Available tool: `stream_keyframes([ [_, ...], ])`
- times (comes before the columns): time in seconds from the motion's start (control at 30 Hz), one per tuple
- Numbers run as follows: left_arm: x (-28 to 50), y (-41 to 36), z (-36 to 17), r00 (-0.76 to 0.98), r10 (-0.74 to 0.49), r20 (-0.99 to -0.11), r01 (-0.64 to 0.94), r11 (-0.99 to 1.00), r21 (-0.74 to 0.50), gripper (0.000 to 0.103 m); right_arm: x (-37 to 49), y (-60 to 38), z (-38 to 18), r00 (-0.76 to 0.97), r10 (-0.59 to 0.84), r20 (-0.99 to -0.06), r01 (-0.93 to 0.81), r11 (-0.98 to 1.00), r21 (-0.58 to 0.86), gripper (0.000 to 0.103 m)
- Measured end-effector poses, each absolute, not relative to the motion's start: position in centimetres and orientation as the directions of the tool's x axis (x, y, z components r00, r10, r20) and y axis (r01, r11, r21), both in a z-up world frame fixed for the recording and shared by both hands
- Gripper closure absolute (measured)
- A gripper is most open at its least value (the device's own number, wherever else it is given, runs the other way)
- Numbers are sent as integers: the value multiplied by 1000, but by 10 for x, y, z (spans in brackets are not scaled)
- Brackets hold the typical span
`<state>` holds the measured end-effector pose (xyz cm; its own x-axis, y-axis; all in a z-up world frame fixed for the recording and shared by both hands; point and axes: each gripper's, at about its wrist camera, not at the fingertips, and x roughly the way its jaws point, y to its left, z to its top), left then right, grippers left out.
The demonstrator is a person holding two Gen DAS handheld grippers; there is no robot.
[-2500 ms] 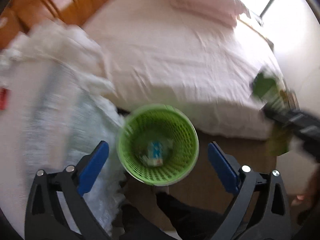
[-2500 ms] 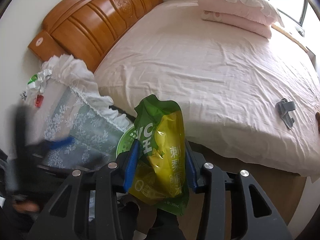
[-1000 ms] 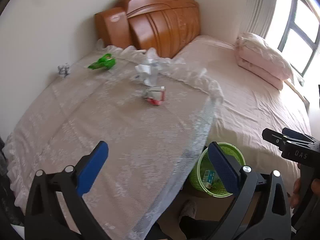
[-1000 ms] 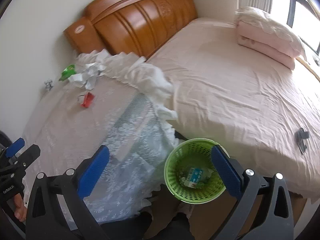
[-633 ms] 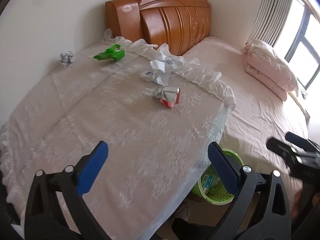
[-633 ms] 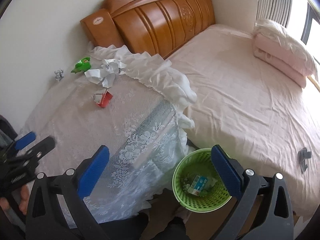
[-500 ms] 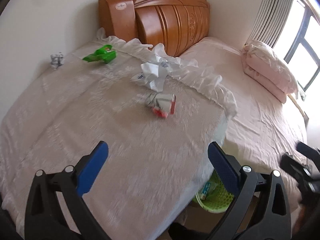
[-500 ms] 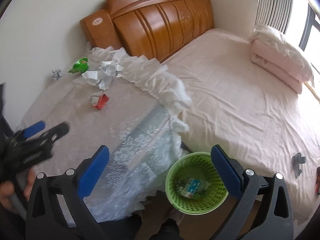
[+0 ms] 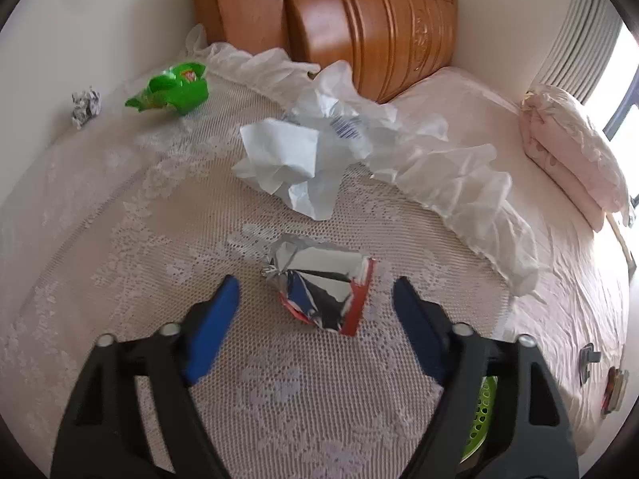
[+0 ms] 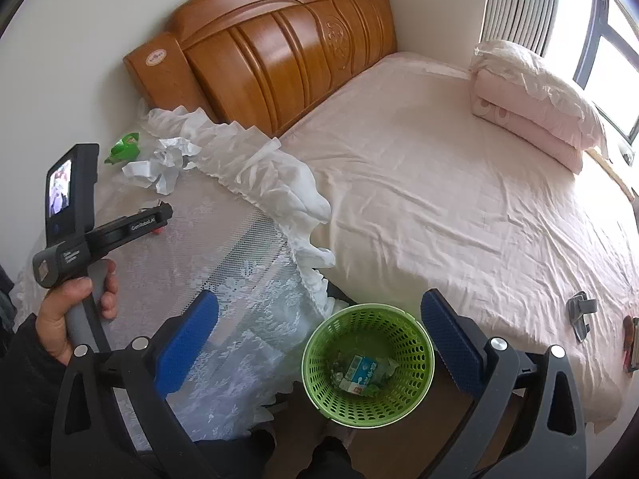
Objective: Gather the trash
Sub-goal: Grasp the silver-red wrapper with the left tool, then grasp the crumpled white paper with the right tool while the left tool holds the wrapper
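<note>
A torn red-and-silver foil wrapper point(image 9: 323, 291) lies on my lace-covered table point(image 9: 120, 207), toward the edge that faces the bed, and my left gripper point(image 9: 315, 299) hangs over it with its blue fingers point(image 9: 211, 327) spread wide on either side, touching nothing. Just beyond the wrapper sits a crumpled white paper wad point(image 9: 295, 159); at the table's far corner, near the wall, lie a green snack bag point(image 9: 171, 90) and a small crumpled foil ball point(image 9: 84, 105). The table's bedside edge is bunched with a white ruffled frill point(image 9: 459, 175), and the cloth hangs down over that side. Below it, on the floor in the narrow gap between table and bed point(image 10: 459, 167), stands the green basket point(image 10: 319, 371), holding a small printed carton and some crumpled scraps at its bottom. My right gripper point(image 10: 319, 319) hovers above the basket, released and carrying nothing, its fingers framing the basket's rim. The bed surface is broad and mostly bare, with folded pink bedding point(image 10: 531, 115) by the window and a small grey clip point(image 10: 581, 311) near its lower corner. The wooden headboard point(image 10: 279, 52) closes off the far side.
</note>
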<state>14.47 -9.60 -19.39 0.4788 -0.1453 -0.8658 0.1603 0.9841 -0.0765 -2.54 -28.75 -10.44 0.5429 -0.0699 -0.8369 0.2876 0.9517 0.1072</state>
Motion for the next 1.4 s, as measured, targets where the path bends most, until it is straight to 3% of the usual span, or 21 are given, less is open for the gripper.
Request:
stream_keyframes([
  [0.13,149,-91,-201,458,-133,-879,131,988,-81,50,-22,-286,-109,536,-57,-842,277,954,111,2],
  [0.3,150,-85,-201,461,-129,-878,115,990,-85,58,-19,-281,-112,532,-38,-846,256,960,118,2],
  [0.63,128,-54,-178,486,-150,-861,93,988,-120,59,-2,-263,-118,535,16,-845,190,972,138,2],
  [0.87,89,-12,-133,540,-137,-831,76,991,-113,59,60,-217,-121,563,104,-820,29,989,145,2],
  [1.13,36,28,-101,553,-138,-822,70,990,-120,59,152,-153,-133,574,135,-807,-163,985,49,2],
  [1.4,16,57,-99,540,-110,-835,39,994,-106,59,219,-105,-165,583,50,-811,-307,938,-162,2],
])
